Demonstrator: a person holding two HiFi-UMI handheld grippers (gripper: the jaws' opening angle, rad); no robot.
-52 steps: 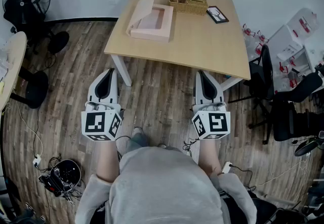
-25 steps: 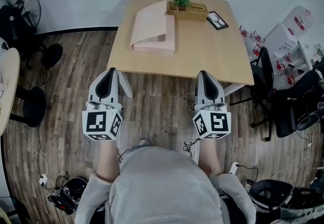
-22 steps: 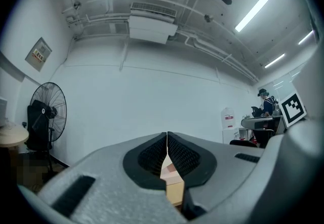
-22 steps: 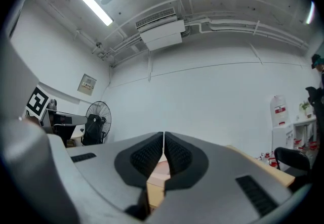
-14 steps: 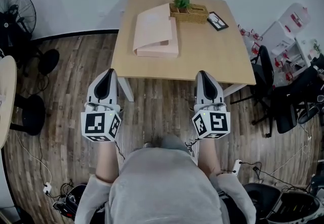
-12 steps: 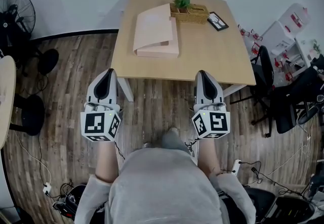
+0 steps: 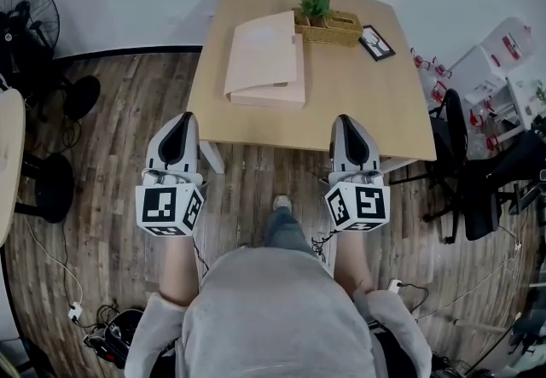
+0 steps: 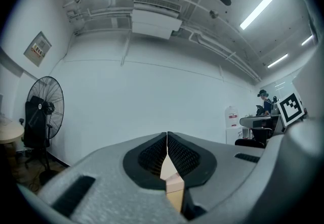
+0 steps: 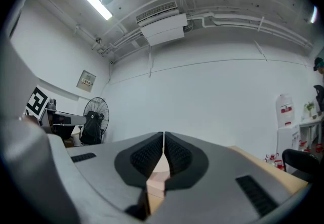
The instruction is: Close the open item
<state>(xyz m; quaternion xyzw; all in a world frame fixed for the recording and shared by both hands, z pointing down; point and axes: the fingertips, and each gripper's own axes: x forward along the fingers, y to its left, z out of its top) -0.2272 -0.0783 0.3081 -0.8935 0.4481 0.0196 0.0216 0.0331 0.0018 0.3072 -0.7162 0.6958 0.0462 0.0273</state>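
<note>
The pink box [image 7: 275, 98] sits on the table [image 7: 367, 103] close to its left edge, toward the far side. Its lid [image 7: 260, 48] seems raised at a slant, though from overhead I cannot tell how far it stands open. A basket [image 7: 333, 28] holding a plant [image 7: 316, 2] stands just beside the box's far right corner.

Both my tongs are clenched on nothing. The left gripper [image 7: 182, 122] and right gripper [image 7: 345, 122] hang over the floor [image 7: 256, 171], short of the table's near edge and well apart from the box.

I judge the step in hand to be the approach. To do it well, I'd bring one gripper above the lid's free edge and press it down flat with the clenched tip. The other gripper I'd use to steady the base, so the box doesn't slide into the basket.
</note>
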